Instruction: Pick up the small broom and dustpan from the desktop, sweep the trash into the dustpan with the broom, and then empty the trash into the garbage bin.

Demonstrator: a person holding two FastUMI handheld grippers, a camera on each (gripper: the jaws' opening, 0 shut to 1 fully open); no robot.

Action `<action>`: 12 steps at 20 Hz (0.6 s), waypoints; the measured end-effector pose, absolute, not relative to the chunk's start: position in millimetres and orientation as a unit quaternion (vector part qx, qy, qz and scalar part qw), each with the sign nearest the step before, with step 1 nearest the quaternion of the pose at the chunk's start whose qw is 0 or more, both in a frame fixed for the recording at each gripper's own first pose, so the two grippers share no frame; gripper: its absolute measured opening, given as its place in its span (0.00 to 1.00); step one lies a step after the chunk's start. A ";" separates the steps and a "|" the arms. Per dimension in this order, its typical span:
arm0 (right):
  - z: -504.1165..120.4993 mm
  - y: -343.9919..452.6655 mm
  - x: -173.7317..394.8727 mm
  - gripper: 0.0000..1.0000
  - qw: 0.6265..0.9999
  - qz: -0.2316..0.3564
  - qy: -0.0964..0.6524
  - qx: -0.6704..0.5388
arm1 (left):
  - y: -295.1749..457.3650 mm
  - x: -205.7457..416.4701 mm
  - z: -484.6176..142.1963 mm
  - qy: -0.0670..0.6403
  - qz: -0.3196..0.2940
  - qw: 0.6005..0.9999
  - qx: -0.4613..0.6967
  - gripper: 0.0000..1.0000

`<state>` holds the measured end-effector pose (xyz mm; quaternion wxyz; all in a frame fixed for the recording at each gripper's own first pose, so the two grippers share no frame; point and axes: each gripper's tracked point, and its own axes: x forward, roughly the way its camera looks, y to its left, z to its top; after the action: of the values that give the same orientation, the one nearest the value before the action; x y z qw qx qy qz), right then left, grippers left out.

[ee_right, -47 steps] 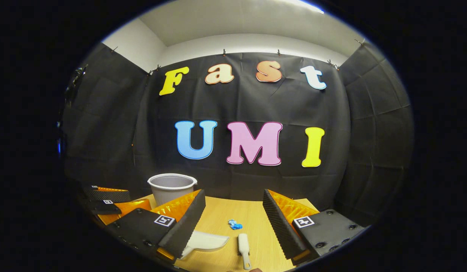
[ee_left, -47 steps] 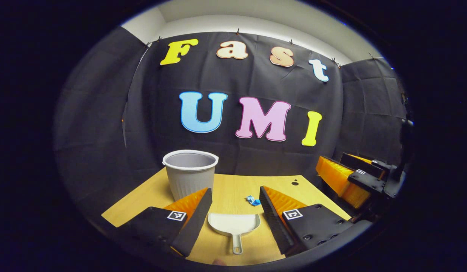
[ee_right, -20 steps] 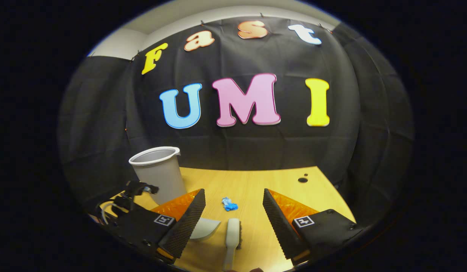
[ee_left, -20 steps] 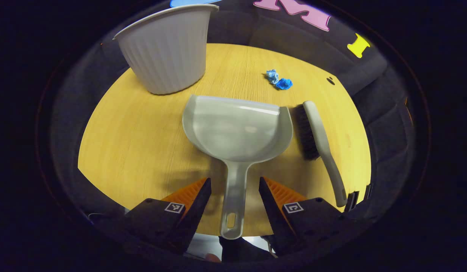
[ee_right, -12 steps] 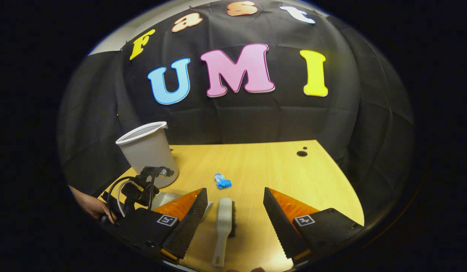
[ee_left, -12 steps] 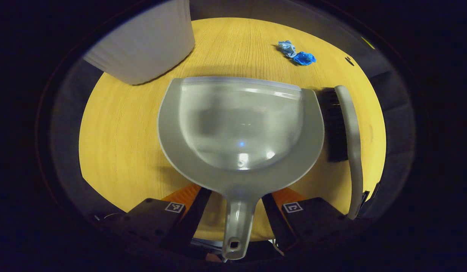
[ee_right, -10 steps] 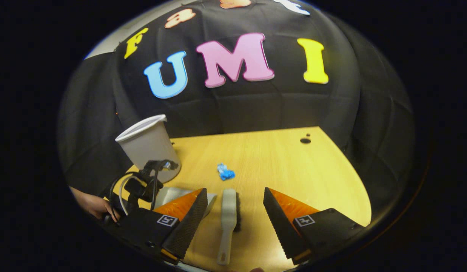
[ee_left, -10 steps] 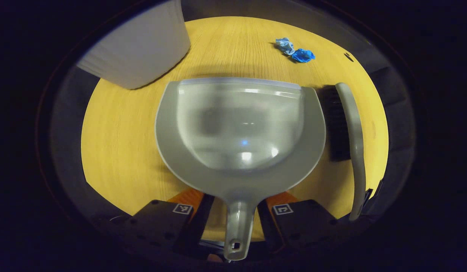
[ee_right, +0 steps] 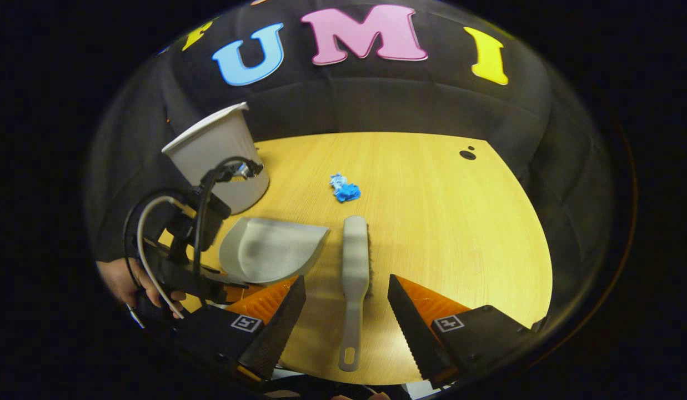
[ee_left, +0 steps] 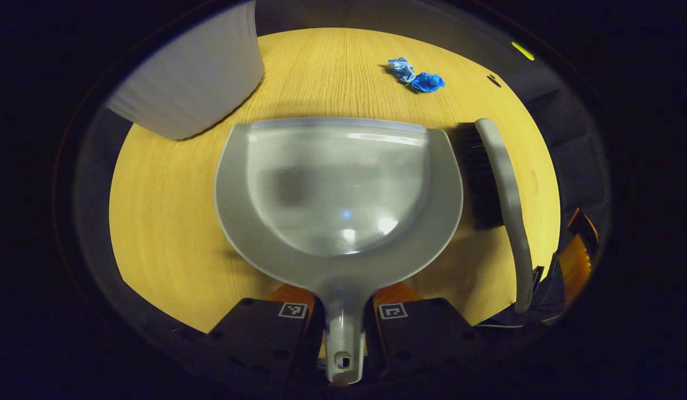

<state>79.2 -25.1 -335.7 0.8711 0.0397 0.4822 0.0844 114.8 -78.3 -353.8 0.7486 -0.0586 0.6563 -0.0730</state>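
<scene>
A light wood-grain desktop point(ee_right: 460, 233) carries everything; a grey ribbed garbage bin point(ee_right: 221, 155) stands at its far left; a grey dustpan point(ee_left: 343, 189) lies flat in front of the bin; just right of it lies a small broom point(ee_right: 355, 261), bristles sideways; 2 crumpled blue scraps point(ee_right: 343, 189) rest beyond the broom; a dark hole point(ee_right: 467, 155) marks the far right corner.

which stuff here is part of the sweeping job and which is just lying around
Part of the job:
- dustpan, handle between the closed left gripper
- small broom, handle between the open right gripper
- blue trash
- garbage bin

Just there:
- desktop
- dark hole in the desktop
</scene>
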 end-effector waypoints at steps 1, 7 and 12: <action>-345.3 -28.6 80.3 0.92 0.867 0.081 0.490 0.023 | -77.8 114.5 -354.3 0.652 -0.074 0.752 -0.062 0.30; -396.9 -42.3 46.6 0.92 0.788 0.072 0.611 -0.021 | -74.8 111.4 -353.6 0.625 -0.079 0.774 -0.064 0.30; -430.6 -36.0 42.2 0.96 0.739 0.073 0.669 -0.041 | -74.7 108.5 -354.0 0.603 -0.082 0.792 -0.046 0.29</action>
<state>42.2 -36.0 -430.6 0.7390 -0.0413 0.6685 0.0729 108.5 -74.7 -354.0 0.7924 -0.0462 0.6027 -0.0820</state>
